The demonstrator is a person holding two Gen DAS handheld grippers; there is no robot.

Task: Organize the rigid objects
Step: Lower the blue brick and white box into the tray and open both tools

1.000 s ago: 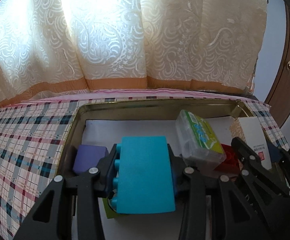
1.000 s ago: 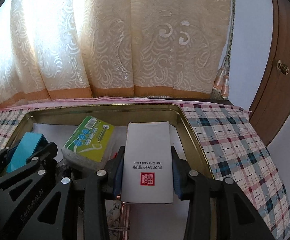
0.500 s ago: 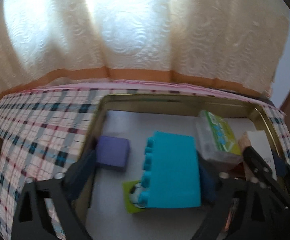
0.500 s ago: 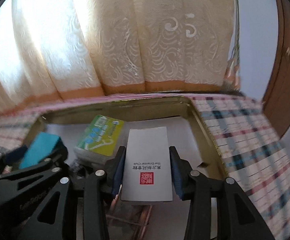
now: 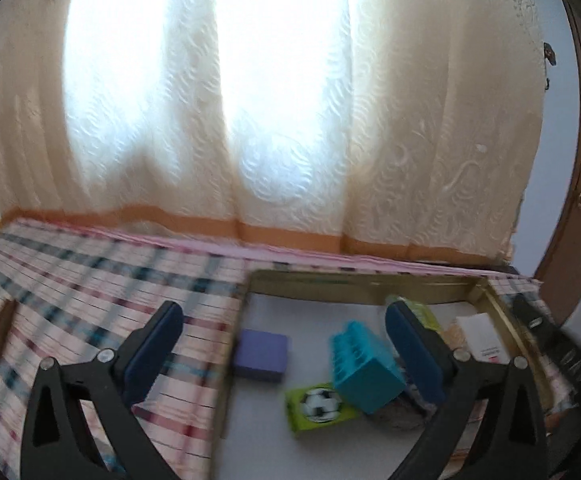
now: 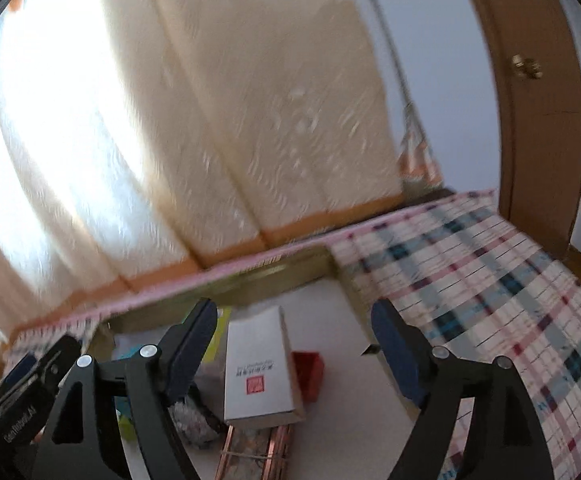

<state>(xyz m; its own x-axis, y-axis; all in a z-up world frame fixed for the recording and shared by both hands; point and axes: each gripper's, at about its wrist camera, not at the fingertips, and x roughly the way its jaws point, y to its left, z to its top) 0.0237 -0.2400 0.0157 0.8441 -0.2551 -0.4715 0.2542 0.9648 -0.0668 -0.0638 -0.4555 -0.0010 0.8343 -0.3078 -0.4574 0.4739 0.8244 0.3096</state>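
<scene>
A gold metal tray [image 5: 354,282] lined with white paper lies on the plaid tablecloth. In it are a teal toy block [image 5: 364,366], tilted, a purple block [image 5: 261,354], a green football card [image 5: 316,404] and a white box [image 5: 484,338]. My left gripper [image 5: 286,346] is open and empty, raised over the tray's left part. My right gripper [image 6: 294,338] is open and empty above the white box [image 6: 260,370], which lies in the tray [image 6: 266,276] beside a red block [image 6: 308,370].
Plaid tablecloth [image 5: 90,300] spreads left of the tray, and right of it in the right wrist view [image 6: 490,280]. Cream curtains [image 5: 270,120] hang behind. A brown door [image 6: 538,100] stands at the right. A copper wire rack [image 6: 258,456] lies under the white box.
Both grippers opened and let go: the left released the teal block, the right the white box. Both have pulled up and back; the views are blurred by motion.
</scene>
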